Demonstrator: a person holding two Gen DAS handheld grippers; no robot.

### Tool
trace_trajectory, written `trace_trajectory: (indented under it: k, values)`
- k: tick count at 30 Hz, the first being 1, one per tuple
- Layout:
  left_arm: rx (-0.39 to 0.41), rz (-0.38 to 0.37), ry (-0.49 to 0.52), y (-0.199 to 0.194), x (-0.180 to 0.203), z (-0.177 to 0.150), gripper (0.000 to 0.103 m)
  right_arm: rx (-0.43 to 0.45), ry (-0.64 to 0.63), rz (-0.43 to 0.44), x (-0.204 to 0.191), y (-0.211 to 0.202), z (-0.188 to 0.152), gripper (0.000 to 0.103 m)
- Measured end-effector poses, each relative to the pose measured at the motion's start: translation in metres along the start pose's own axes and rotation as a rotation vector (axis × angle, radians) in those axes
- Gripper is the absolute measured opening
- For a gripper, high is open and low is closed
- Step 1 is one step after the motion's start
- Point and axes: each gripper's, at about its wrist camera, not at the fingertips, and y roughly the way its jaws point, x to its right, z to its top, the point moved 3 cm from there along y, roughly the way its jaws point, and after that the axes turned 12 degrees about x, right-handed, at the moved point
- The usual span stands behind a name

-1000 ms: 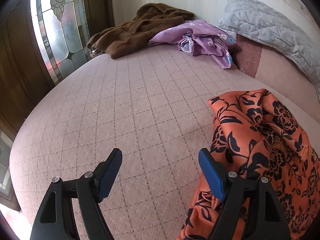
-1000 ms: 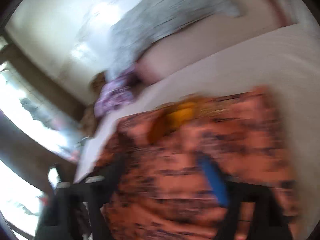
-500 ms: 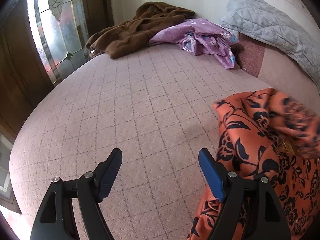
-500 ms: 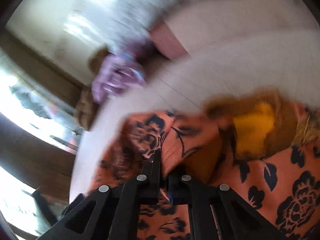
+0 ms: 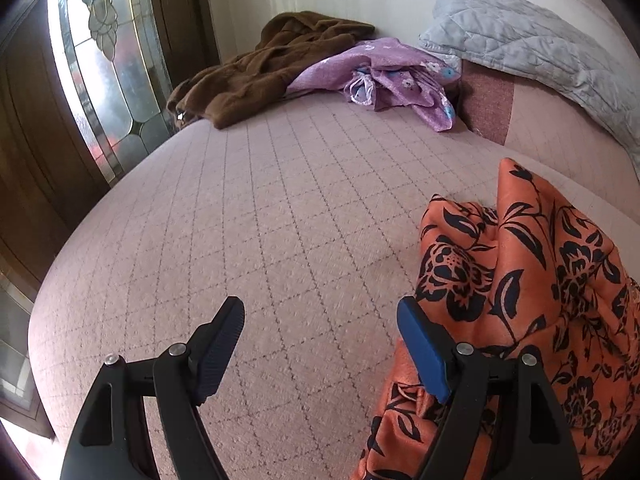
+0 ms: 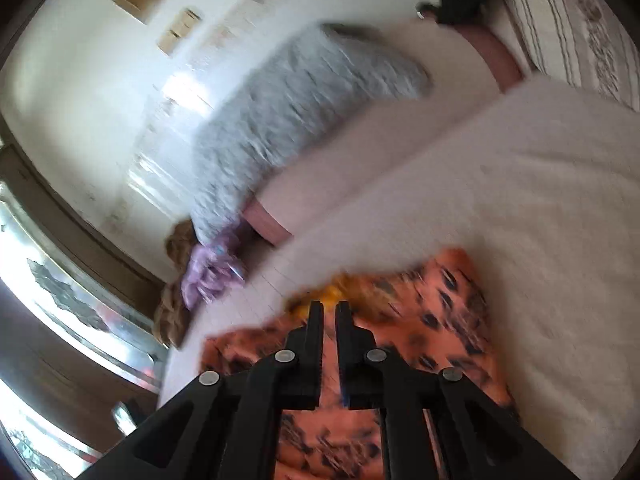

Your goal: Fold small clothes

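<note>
Orange floral garment (image 5: pixel 532 288) lies bunched on the pink quilted bed (image 5: pixel 280 220), touching the spread left claw (image 5: pixel 320 344) on its right side. Right claw (image 6: pixel 329 316) hovers over it, fingers nearly pressed together, gripping nothing visible.

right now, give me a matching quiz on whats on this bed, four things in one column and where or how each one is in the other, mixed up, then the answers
Things:
1. orange floral garment
2. brown garment
3. grey quilted pillow
4. left gripper

Place or state:
A. far end of the bed, nearest the stained-glass window
B. open, above bare pink bedspread
C. bunched up just to the right of the blue finger pad
D. leaning against the wall behind the purple floral cloth

Pairs: 1-C, 2-A, 3-D, 4-B
</note>
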Motion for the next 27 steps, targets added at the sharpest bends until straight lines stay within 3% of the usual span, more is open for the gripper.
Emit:
trace_trajectory:
  k: [1, 2, 3, 6, 9, 11, 13, 15, 19, 23, 27]
  values:
    - [-0.002, -0.002, -0.004, 0.0, -0.001, 0.0, 0.079, -0.032, -0.023, -0.004, 0.001, 0.006, -0.009, 0.057]
    - [-0.005, -0.006, -0.011, 0.0, -0.002, 0.0, 0.079, -0.078, -0.031, 0.007, -0.001, 0.019, -0.023, 0.078]
    - [-0.007, -0.008, -0.018, 0.001, -0.004, 0.0, 0.079, -0.124, 0.004, 0.049, -0.002, 0.034, -0.039, 0.09]
    - [-0.009, -0.005, -0.019, 0.002, -0.007, 0.0, 0.079, -0.164, 0.099, 0.15, -0.006, 0.06, -0.066, 0.09]
    - [-0.015, -0.01, -0.021, 0.005, -0.006, 0.001, 0.079, -0.245, 0.119, 0.12, -0.009, 0.11, -0.086, 0.087]
    - [-0.014, -0.014, -0.019, 0.007, -0.004, 0.003, 0.079, -0.284, 0.15, 0.097, -0.008, 0.132, -0.096, 0.069]
    - [-0.011, -0.013, -0.004, 0.008, -0.001, 0.004, 0.079, -0.307, 0.142, 0.04, -0.005, 0.15, -0.103, 0.024]
    - [-0.009, -0.016, 0.002, 0.008, -0.001, 0.005, 0.079, -0.314, 0.139, 0.022, -0.01, 0.16, -0.108, 0.011]
    - [-0.009, -0.01, -0.023, 0.007, -0.007, 0.007, 0.079, -0.197, 0.051, 0.078, -0.036, 0.129, -0.09, 0.006]
    - [-0.013, 0.003, -0.05, 0.005, -0.015, 0.008, 0.079, -0.029, 0.051, 0.146, -0.048, 0.062, -0.053, 0.006]
    - [-0.009, -0.012, -0.047, 0.001, -0.012, 0.007, 0.079, 0.081, 0.046, 0.098, -0.021, 0.004, -0.024, 0.006]
